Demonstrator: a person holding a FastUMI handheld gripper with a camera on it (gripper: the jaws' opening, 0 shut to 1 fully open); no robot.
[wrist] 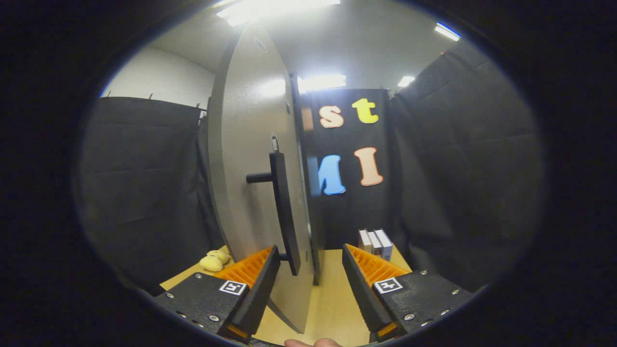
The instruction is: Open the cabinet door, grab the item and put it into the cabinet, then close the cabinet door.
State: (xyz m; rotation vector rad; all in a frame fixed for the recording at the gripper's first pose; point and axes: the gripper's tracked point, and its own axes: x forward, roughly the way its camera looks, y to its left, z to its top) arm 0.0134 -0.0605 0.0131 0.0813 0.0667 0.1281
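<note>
Hand-held gripper [311, 270] with its fingers spread wide and nothing pinched between them; the lower end of the cabinet door [250, 159] and its edge lie in the gap. The door stands swung out, seen nearly edge-on, so that its long dark bar handle [284, 212] juts toward the left finger, close by it, though contact cannot be told; this placement suggests the opening step, or the moment just after it. Below the fingers, the pale wooden counter [332, 299] carries the things. The likely item, a small yellow soft toy [214, 260], rests on the counter left of the door, beyond the left finger; it is not yet in the cabinet. A set of small upright boxes [376, 243] stands beyond the right finger, near the booth's cloth wall.
</note>
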